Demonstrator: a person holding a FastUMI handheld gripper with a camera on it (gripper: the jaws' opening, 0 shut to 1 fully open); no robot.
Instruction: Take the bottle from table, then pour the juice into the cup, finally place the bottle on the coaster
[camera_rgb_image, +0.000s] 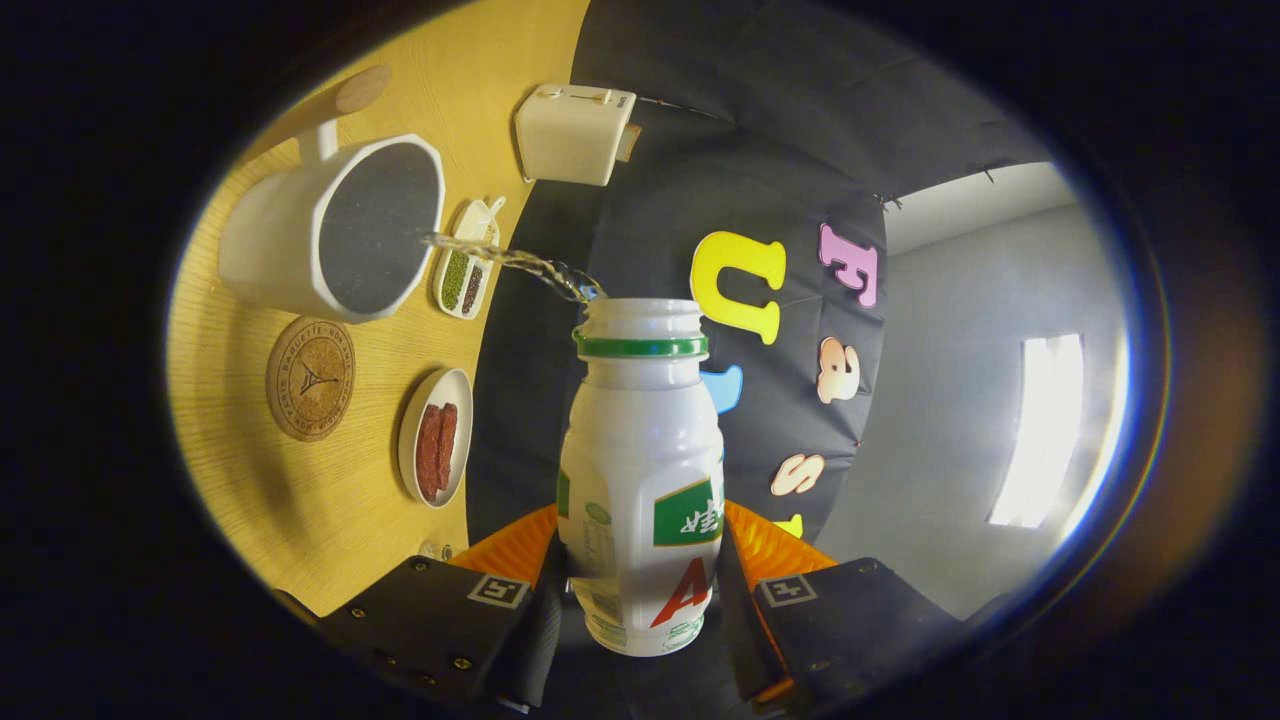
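Gripper-clamped (640, 590) white bottle (640, 470), uncapped

bottle (640, 480) white, green neck ring | cup (330, 230) white | coaster (310, 378) brown, printed | table (250, 500) yellow wood-grain

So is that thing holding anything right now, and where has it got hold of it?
Yes: the gripper holds the white bottle, its jaws pressing on either side of the lower body, near the base. The bottle is tipped, and a stream of liquid runs from its mouth into the cup.

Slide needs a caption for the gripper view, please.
Gripper shut on white plastic bottle, pouring clear juice into white cup.
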